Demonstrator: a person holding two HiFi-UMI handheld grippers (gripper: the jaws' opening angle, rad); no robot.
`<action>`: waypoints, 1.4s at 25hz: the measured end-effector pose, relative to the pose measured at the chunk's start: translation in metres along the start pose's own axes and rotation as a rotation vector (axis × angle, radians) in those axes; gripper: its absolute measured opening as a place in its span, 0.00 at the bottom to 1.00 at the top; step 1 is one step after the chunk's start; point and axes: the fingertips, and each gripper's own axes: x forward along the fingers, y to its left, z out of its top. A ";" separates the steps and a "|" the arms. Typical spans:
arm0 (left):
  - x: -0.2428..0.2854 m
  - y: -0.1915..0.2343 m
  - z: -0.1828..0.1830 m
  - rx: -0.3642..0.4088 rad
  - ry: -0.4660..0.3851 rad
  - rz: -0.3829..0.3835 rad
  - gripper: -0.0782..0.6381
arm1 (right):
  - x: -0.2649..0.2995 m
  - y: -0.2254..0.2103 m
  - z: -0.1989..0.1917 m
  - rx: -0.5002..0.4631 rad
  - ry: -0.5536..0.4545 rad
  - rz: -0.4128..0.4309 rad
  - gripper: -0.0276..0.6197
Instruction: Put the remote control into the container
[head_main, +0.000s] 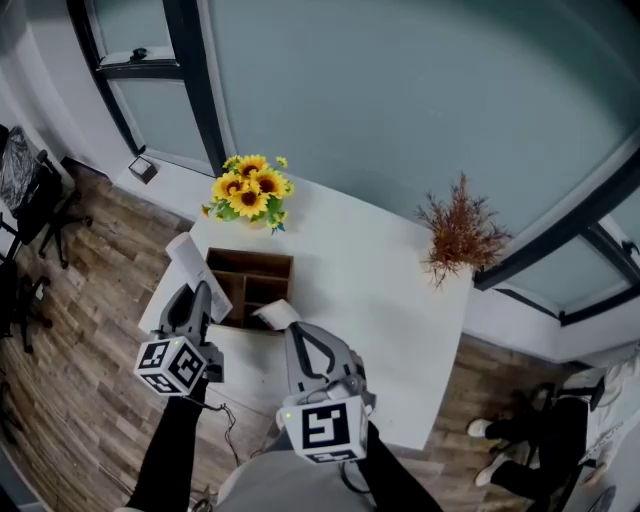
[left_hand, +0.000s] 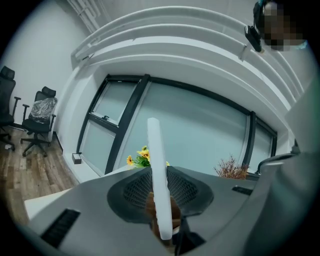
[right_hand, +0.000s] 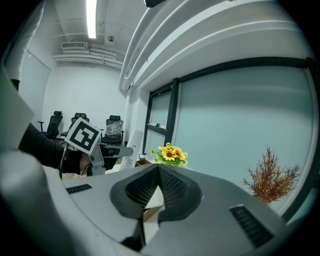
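Note:
A long white remote control (head_main: 186, 253) is gripped edge-on by my left gripper (head_main: 200, 292), which is shut on it just left of the wooden container (head_main: 250, 262). In the left gripper view the remote control (left_hand: 155, 150) stands upright between the jaws of the left gripper (left_hand: 160, 172). From the right gripper view it (right_hand: 134, 142) slants up beside the container. My right gripper (head_main: 292, 330) is shut with nothing seen between its jaws, at the container's near right corner. In its own view the right gripper (right_hand: 159, 167) has its tips together.
The container has several open compartments and sits on a white table (head_main: 380, 290). Sunflowers (head_main: 250, 190) stand just behind it, a dried brown plant (head_main: 460, 235) at the far right. A white object (head_main: 278, 313) lies by the container's near right corner. Office chairs (left_hand: 37, 117) stand left.

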 end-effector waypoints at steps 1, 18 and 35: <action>0.002 0.000 -0.003 0.004 0.007 0.001 0.25 | 0.000 -0.001 0.000 0.000 0.000 -0.002 0.05; 0.034 0.004 -0.037 0.108 0.113 -0.012 0.25 | 0.001 -0.009 -0.007 0.010 0.020 -0.029 0.05; 0.038 0.006 -0.059 0.227 0.156 0.002 0.25 | 0.003 -0.014 -0.009 0.005 0.032 -0.040 0.05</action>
